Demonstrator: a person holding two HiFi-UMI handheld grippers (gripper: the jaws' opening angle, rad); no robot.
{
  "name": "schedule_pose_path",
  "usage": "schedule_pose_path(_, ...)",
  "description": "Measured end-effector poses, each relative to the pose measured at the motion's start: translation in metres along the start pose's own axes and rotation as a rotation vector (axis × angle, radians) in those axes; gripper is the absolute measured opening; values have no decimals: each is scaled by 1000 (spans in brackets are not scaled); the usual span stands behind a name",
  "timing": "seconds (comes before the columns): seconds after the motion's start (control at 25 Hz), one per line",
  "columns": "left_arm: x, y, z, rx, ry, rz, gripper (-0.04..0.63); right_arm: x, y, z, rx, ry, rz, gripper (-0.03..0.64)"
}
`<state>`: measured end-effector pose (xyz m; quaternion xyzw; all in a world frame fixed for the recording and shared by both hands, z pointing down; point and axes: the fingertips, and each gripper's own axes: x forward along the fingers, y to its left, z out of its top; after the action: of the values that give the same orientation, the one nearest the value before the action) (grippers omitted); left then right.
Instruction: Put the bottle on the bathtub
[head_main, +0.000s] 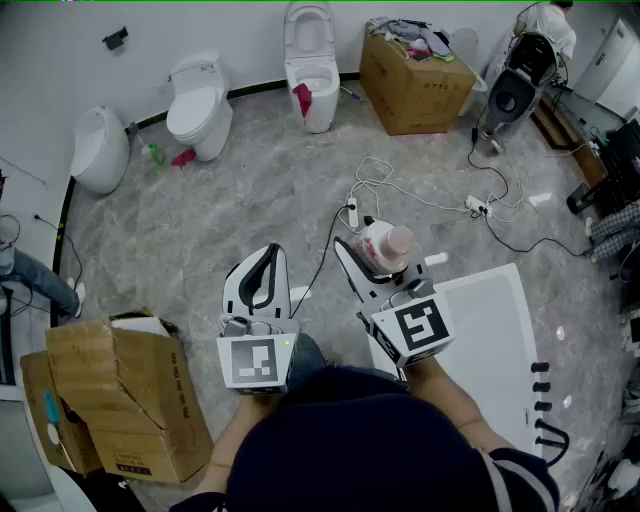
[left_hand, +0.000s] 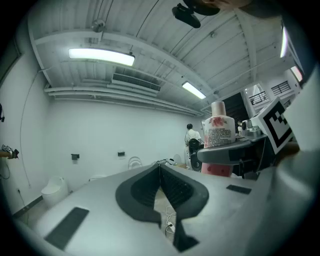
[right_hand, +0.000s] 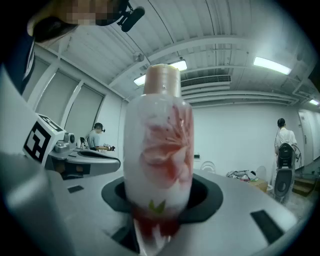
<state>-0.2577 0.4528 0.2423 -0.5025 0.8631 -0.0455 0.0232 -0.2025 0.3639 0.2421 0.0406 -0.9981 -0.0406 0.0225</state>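
Grey marbled floor (head_main: 270, 190) is running out to white walls, toilets (head_main: 200, 110) lining the back, a cardboard box (head_main: 410, 85) beside them, cables (head_main: 400, 190) trailing across the middle. The white bathtub (head_main: 500, 340) is sitting at right. The right gripper (head_main: 372, 262) is clamping the bottle (head_main: 385, 245) upright, close beside the tub. The left gripper (head_main: 268, 255) is hanging clenched and empty.

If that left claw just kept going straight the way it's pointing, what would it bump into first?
Nothing close. The left claw points level above open floor; the first thing in line looks like the far toilet with the red cloth, though depth is unclear.
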Motion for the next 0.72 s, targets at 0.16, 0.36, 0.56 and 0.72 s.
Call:
schedule_pose_path(0.16, 18, -5, -4, -6, -2, -11, 25, 9, -15, 2, -25, -45, 9, 222)
schedule_pose_path(0.36, 56, -2, -13, -14, 7, -55, 25, 28, -43, -7, -6, -33, -33, 224)
schedule_pose_path(0.56, 127, 9, -22, -11, 18, -120, 25, 62, -94, -21, 15, 0, -114, 222)
schedule_pose_path(0.72, 204, 5, -10, -1, -21, -217, 25, 87, -157, -22, -3, 8, -235, 222)
